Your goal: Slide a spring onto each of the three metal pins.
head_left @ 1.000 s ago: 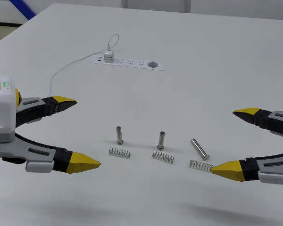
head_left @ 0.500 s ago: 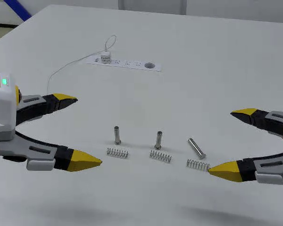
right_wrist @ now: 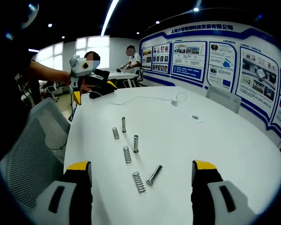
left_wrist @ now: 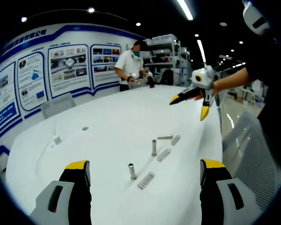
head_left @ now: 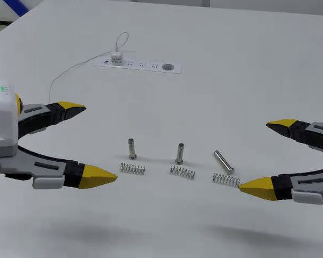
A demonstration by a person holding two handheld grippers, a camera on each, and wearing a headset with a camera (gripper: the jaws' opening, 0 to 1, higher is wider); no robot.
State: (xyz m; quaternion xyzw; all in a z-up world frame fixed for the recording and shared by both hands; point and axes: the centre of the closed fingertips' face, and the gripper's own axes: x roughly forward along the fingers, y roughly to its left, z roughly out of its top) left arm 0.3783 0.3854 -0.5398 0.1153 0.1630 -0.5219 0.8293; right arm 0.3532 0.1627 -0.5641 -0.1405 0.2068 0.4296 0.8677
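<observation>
Three metal pins sit mid-table: the left pin and middle pin stand upright, the right pin lies on its side. In front of each lies a spring: left spring, middle spring, right spring. My left gripper hovers open to the left of the row, nothing between its fingers. My right gripper is open at the right, its lower fingertip close to the right spring. The pins and springs lie ahead of both open grippers.
A white power strip with a plugged-in white charger and its looping cable lies at the far side of the white table. A mesh chair stands at the table's edge. People stand in the background.
The head camera tilted, so the whole scene shifted up slightly. Both grippers stay open and roughly in place; pins and springs have not moved.
</observation>
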